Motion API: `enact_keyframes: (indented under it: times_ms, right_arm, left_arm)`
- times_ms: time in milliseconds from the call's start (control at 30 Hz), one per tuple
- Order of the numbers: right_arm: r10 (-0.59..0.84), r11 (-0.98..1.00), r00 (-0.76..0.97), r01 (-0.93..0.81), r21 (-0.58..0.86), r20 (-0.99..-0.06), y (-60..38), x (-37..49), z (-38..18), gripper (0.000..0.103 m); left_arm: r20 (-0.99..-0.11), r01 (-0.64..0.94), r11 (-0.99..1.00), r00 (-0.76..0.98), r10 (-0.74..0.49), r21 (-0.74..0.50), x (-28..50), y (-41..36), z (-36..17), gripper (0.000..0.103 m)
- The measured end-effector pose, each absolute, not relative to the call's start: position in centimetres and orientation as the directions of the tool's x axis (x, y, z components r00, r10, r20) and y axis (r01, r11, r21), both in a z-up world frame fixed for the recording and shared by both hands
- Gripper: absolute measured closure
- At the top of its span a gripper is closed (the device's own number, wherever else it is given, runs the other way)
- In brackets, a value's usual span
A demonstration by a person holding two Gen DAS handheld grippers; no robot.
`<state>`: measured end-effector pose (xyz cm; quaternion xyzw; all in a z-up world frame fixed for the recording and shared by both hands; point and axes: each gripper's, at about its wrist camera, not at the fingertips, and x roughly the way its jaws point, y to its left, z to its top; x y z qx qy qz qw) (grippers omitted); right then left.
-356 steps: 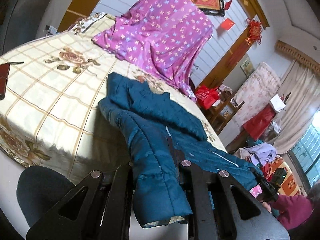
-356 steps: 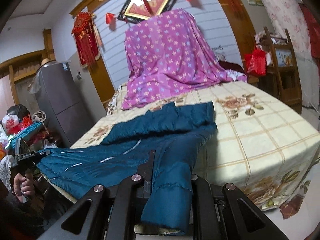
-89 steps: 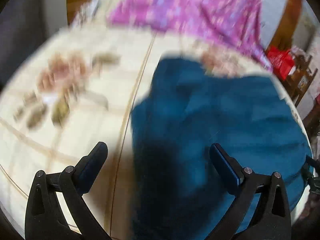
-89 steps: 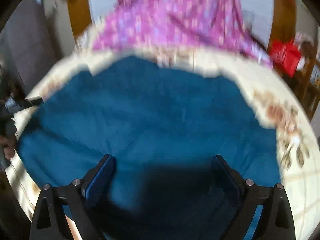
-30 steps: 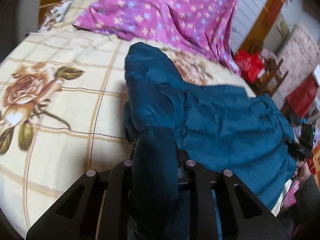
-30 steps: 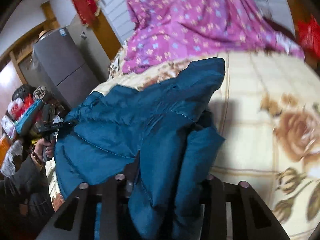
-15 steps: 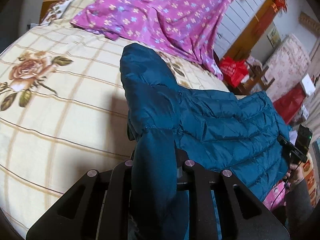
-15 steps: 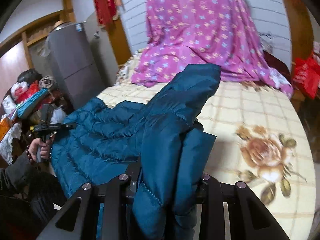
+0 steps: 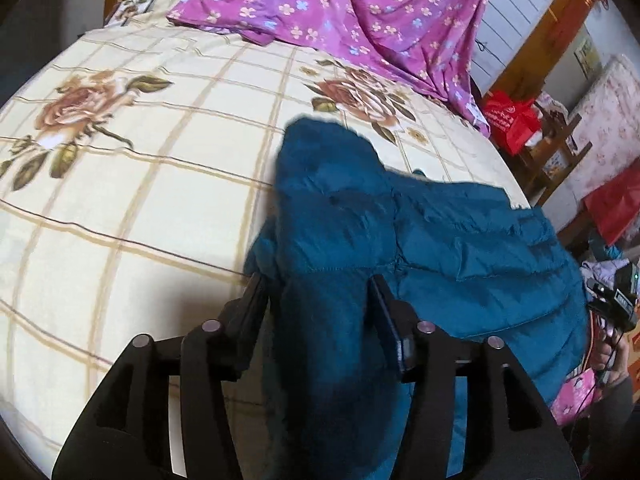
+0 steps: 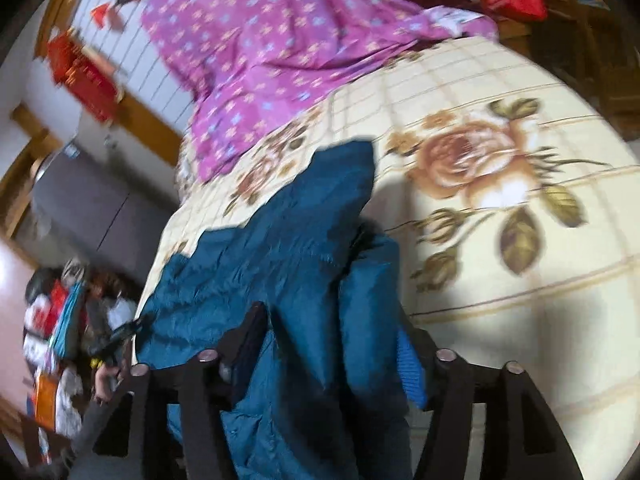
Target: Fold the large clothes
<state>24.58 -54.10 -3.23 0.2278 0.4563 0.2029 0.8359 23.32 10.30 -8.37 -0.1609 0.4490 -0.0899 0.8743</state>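
A teal quilted puffer jacket (image 9: 460,248) lies on the bed, its body spread to the right in the left wrist view. My left gripper (image 9: 320,292) has its jaws partly apart with a jacket sleeve draped between them. In the right wrist view the same jacket (image 10: 260,272) spreads to the left. My right gripper (image 10: 332,320) has its jaws partly apart around a thick bunch of the jacket's sleeve fabric. Both grippers sit low over the bedsheet (image 9: 140,200).
A cream checked sheet with rose prints (image 10: 500,200) covers the bed. A purple flowered cloth (image 9: 360,12) hangs at the head. Red bags and wooden furniture (image 9: 516,120) stand beyond the bed. Another person's hand with a gripper (image 9: 612,312) is by the jacket's far edge.
Both grippers have dropped lower toward the bed with the sleeves, and their jaws have spread wider than half a second ago. The jacket's raised sleeves now lie closer to the sheet.
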Motion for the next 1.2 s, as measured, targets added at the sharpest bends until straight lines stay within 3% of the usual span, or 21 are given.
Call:
enact_keyframes:
  times_ms: [200,267,333,400,533,767,967,1200]
  right_arm:
    - [0.442,0.864,0.621,-0.102,0.492,-0.647,-55.3,19.4,3.6,0.040]
    - [0.413,0.890,0.646,-0.137,0.434,-0.642,-53.9,16.3,6.4,0.036]
    - [0.359,0.922,0.664,-0.143,0.359,-0.656,-52.0,13.6,8.6,0.030]
    - [0.298,0.950,0.677,-0.141,0.278,-0.673,-49.7,9.9,10.3,0.024]
    - [0.177,0.984,0.662,-0.106,0.143,-0.728,-45.5,2.9,11.7,0.024]
    - [0.192,0.980,0.676,-0.091,0.178,-0.711,-42.1,-7.8,11.3,0.024]
    - [0.173,0.985,0.701,-0.132,0.113,-0.691,-38.6,-14.4,10.7,0.023]
    - [0.127,0.989,0.737,-0.144,0.029,-0.664,-37.4,-18.0,11.0,0.023]
  left_arm:
    - [-0.688,0.029,0.951,0.683,-0.243,-0.307,18.8,10.6,-2.0,0.050]
    - [-0.659,0.057,0.965,0.720,-0.216,-0.254,16.7,9.6,0.0,0.023]
    - [-0.605,0.115,0.972,0.766,-0.217,-0.203,13.4,7.7,2.1,0.018]
    - [-0.604,0.174,0.973,0.762,-0.232,-0.153,10.8,5.8,3.2,0.017]
    - [-0.680,0.248,0.967,0.700,-0.218,-0.055,6.1,1.6,3.1,0.017]
    - [-0.649,0.293,0.936,0.754,-0.100,0.196,-4.3,-4.4,0.9,0.017]
    - [-0.679,0.344,0.925,0.719,-0.149,0.161,-7.9,-6.0,-0.1,0.017]
    - [-0.655,0.261,0.952,0.750,-0.096,0.159,-8.8,-6.5,1.0,0.017]
